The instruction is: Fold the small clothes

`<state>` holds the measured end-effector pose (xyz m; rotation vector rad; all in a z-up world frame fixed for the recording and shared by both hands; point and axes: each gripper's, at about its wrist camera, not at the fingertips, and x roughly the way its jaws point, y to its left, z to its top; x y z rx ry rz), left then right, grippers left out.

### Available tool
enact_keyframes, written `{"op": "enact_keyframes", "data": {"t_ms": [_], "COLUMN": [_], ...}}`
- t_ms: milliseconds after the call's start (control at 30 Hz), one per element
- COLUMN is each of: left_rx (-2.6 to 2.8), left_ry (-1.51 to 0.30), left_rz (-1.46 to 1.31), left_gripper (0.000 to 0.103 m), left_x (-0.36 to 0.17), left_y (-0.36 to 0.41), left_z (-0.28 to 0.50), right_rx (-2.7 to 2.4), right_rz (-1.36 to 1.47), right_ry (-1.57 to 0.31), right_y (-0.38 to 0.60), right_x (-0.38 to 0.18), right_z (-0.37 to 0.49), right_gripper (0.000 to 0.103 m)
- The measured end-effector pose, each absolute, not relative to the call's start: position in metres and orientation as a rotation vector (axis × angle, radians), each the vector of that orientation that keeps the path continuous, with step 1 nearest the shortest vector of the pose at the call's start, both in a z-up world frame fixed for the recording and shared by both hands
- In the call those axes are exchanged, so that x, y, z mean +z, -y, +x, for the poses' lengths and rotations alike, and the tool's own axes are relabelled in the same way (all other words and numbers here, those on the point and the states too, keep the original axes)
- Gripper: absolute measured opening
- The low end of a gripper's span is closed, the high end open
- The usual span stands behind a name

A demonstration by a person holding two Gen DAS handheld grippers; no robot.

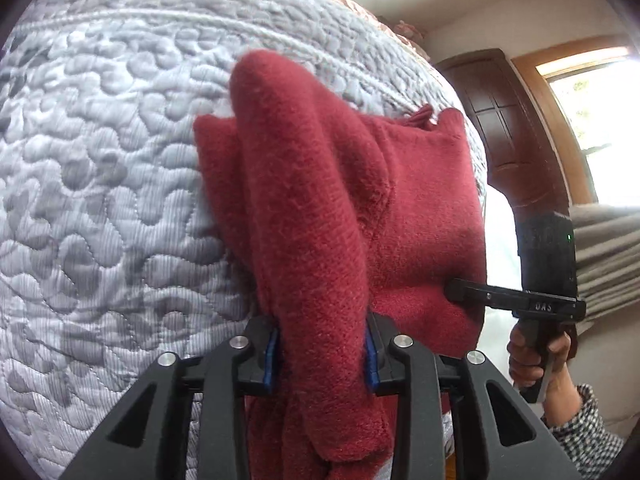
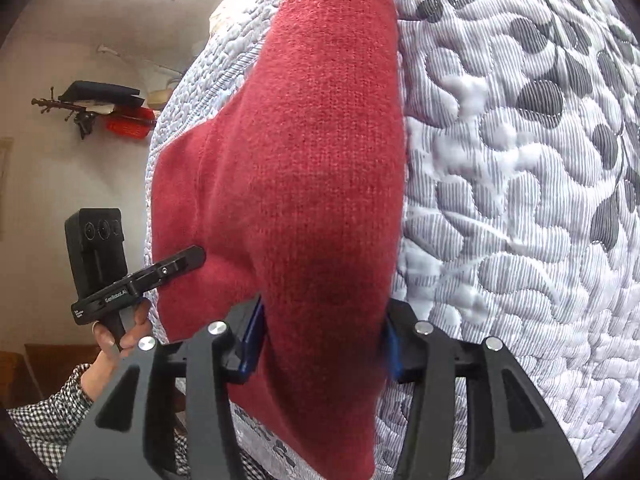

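A small dark red knitted sweater point(image 1: 360, 200) lies over a quilted bedspread. In the left wrist view my left gripper point(image 1: 322, 354) is shut on a thick roll of its fabric, which runs up between the blue pads point(image 1: 272, 360). The right gripper point(image 1: 460, 292) pokes into the sweater from the right side there. In the right wrist view my right gripper point(image 2: 324, 344) is shut on a broad fold of the red sweater point(image 2: 312, 168), whose ribbed cuff reaches the top. The left gripper point(image 2: 192, 258) touches the cloth at the left.
The grey-white quilted bedspread point(image 1: 100, 200) with a leaf pattern point(image 2: 520, 200) fills most of both views. A dark wooden door point(image 1: 516, 128) and a window stand to the right. A person's hand point(image 1: 536, 356) in a checked sleeve holds each gripper. A wall shelf point(image 2: 104, 108) carries items.
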<state>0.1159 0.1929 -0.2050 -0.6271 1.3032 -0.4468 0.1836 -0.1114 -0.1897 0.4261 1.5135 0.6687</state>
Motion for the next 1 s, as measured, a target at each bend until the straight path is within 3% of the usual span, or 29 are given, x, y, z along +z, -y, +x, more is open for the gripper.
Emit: {"op": "enact_keyframes", "data": {"t_ms": [167, 200, 333, 433, 567, 667, 733, 800, 1000], "left_rx": [-0.390, -0.363, -0.309, -0.303, -0.299, -0.241, -0.212, -0.196, -0.173], "left_ry": [-1.311, -1.312, -1.281, -1.253, -1.265, -1.302, -1.347, -1.363, -1.346], "left_rz": [-0.606, -0.579, -0.515, -0.436, -0.397, -0.352, -0.371, -0.440, -0.391], "left_gripper": [0.048, 0.057, 0.060, 0.073, 0.073, 0.068, 0.047, 0.042, 0.042], "left_x": [-0.206, -0.201, -0.169, -0.147, -0.147, -0.158, -0.172, -0.181, -0.178], "left_y": [-0.195, -0.193, -0.185, -0.186, -0.183, -0.174, -0.176, -0.183, -0.180], "left_z": [0.112, 0.111, 0.095, 0.059, 0.019, 0.008, 0.008, 0.009, 0.010], "right_rx": [0.636, 0.633, 0.670, 0.708, 0.722, 0.726, 0.729, 0.759, 0.731], "right_rz": [0.390, 0.375, 0.361, 0.399, 0.463, 0.525, 0.538, 0.561, 0.381], "right_ry": [-1.496, -1.492, -1.473, -1.485, -1.528, -1.569, -1.577, -1.562, -1.492], "right_y": [0.108, 0.104, 0.115, 0.122, 0.125, 0.119, 0.120, 0.122, 0.115], "right_x": [-0.190, -0.187, -0.174, -0.176, -0.198, -0.217, -0.221, -0.212, -0.182], "right_z": [0.176, 0.177, 0.155, 0.127, 0.097, 0.090, 0.086, 0.084, 0.079], "right_gripper": [0.063, 0.066, 0.073, 0.073, 0.073, 0.059, 0.037, 0.026, 0.023]}}
